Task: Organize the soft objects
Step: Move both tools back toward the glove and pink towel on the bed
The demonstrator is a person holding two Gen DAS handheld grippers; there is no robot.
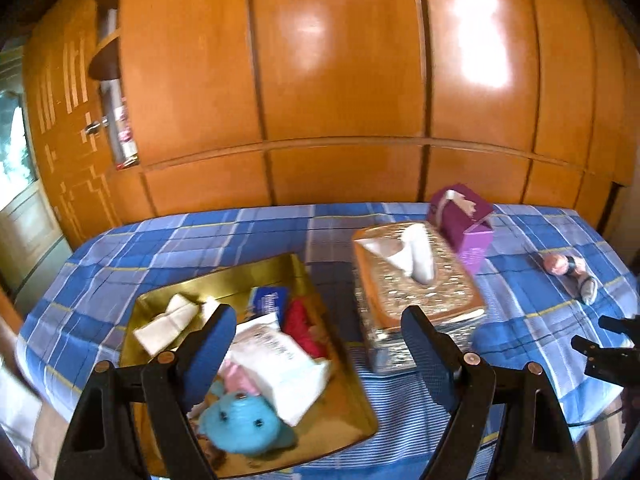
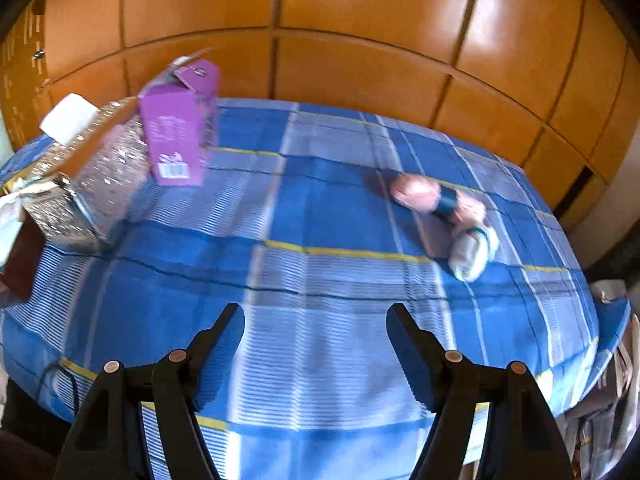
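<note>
A gold tray (image 1: 224, 276) on the blue plaid cloth holds a blue plush toy (image 1: 244, 424), a white tissue pack (image 1: 280, 360), a red soft item (image 1: 300, 324), a blue packet (image 1: 266, 298) and folded white cloth (image 1: 168, 324). My left gripper (image 1: 320, 328) is open and empty above the tray's right side. A pink soft toy with a blue band (image 2: 440, 204) and a white end (image 2: 472, 252) lies on the cloth to the right; it also shows in the left wrist view (image 1: 568, 272). My right gripper (image 2: 316, 324) is open and empty, short of the toy.
A silver tissue box (image 1: 412, 284) with a tissue sticking up stands right of the tray; it also shows in the right wrist view (image 2: 88, 184). A purple carton (image 2: 176, 132) stands beside it. Orange wooden cabinets (image 1: 340, 80) rise behind the table. The right gripper's tips (image 1: 608, 344) show at the left view's right edge.
</note>
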